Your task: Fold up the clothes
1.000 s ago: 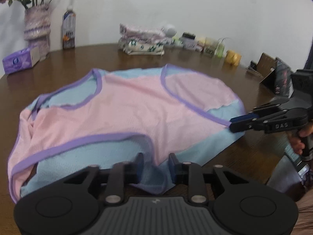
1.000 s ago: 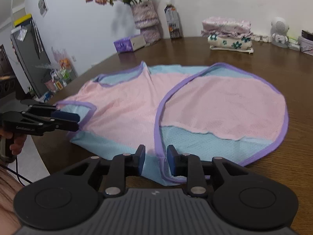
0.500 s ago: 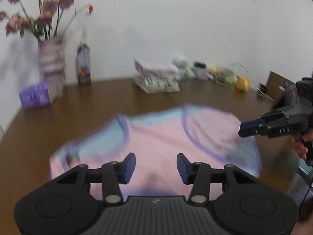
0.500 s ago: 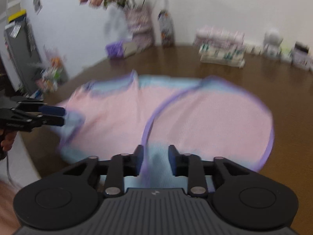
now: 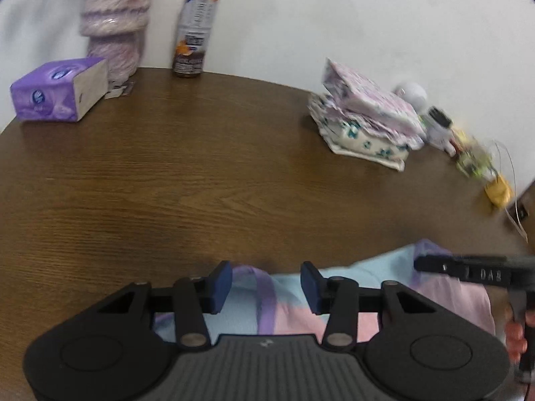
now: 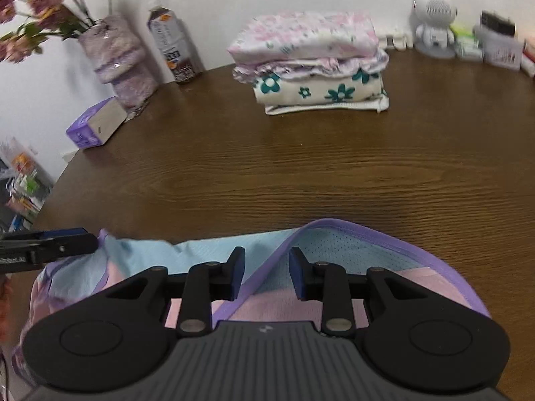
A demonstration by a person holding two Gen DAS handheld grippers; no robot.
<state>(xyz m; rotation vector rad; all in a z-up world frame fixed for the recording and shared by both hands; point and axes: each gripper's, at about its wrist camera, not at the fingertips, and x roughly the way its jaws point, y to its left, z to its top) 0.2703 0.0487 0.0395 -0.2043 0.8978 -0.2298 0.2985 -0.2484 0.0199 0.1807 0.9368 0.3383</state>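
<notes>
Both hand-held grippers low over near table edge, jaws parted wide, nothing pinched. Left gripper [image 5: 266,282]: blue pads spread, purple trim of the pink-and-pale-blue mesh garment with purple binding [image 5: 337,295] passing through the gap, not clamped. Right gripper [image 6: 266,274]: jaws likewise apart, straddling the purple bound edge where a blue flap lies turned over pink; no contact visible. Garment bunched along bottom of both frames, at the near rim of the dark brown wood-grain table [image 6: 301,173]; probably doubled toward the operator as a first fold, hence both tools poised over its far edge, likely just let go or about to re-grip. Exact fold state partly hidden under gripper bodies. Left-wrist view blurred, so fine detail doubtful. Mid-frame: bare tabletop, judged to be working room for the next fold. Farther back, centre-top of right view: stack of folded floral cloths [image 6: 314,67], pink prints over white with teal flowers; presumably finished items parked clear of the work area. Upper left of right view: purple tissue box [image 6: 95,125], fuzzy lilac-wrapped vase with pink flowers [image 6: 117,53], dark drink bottle with white label [image 6: 172,45]. Upper right: small white robot figurine [image 6: 433,21], against white wall.
</notes>
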